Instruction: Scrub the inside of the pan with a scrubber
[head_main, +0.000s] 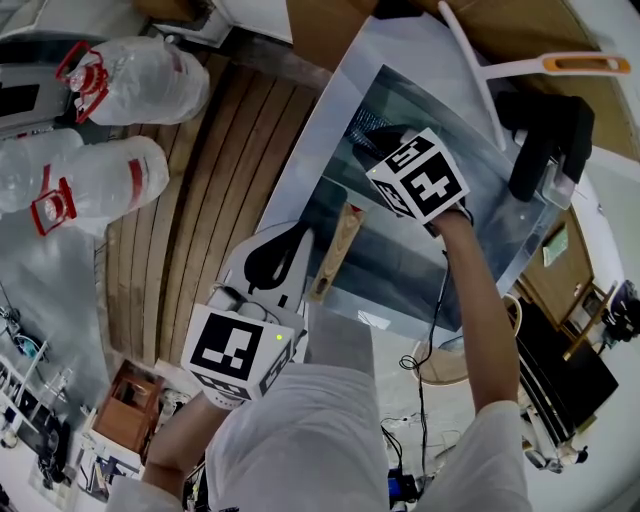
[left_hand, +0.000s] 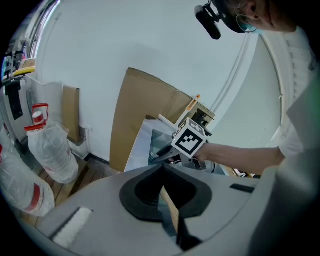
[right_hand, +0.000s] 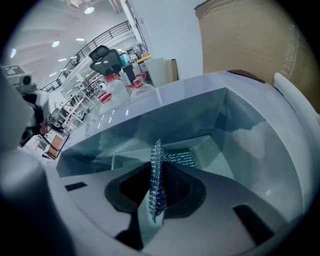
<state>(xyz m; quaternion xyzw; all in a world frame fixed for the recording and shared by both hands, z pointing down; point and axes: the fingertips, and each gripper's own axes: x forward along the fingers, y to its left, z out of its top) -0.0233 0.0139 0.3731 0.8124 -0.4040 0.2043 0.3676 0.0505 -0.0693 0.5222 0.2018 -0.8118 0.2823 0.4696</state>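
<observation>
The right gripper (head_main: 388, 146) reaches inside the steel sink (head_main: 300, 170), while the left gripper (head_main: 298, 250) sits against a wooden handle (head_main: 337, 248).

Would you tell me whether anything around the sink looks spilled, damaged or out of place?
Nothing stands out. The left gripper is shut on a wooden handle, the right gripper on the scrubber in the sink; no spill shows.
</observation>
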